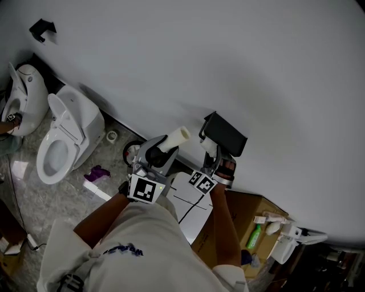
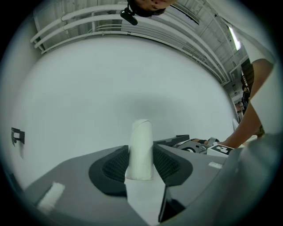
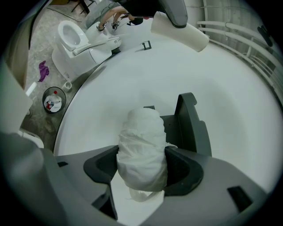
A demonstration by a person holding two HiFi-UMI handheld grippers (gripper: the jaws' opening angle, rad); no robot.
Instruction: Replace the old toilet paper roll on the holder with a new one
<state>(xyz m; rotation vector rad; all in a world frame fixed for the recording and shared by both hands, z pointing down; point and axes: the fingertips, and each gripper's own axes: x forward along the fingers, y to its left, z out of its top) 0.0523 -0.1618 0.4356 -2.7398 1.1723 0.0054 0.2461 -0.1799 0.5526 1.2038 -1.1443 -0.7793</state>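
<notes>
My right gripper (image 3: 142,164) clamped the new roll (image 3: 141,143), the black holder (image 3: 191,126) just ahead of its jaws. I reckoned I should square it up before sliding on. My left gripper (image 2: 141,164) pinched the old core (image 2: 141,143).

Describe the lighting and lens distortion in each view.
Head view: dim, flat light, no glare on the wall. Left gripper view: strong fisheye, dark rounded corners, ceiling pipes bowed, cardboard tube fairly sharp. Right gripper view: same fisheye, toilet bent near the edge, toilet paper roll looming large.
</notes>
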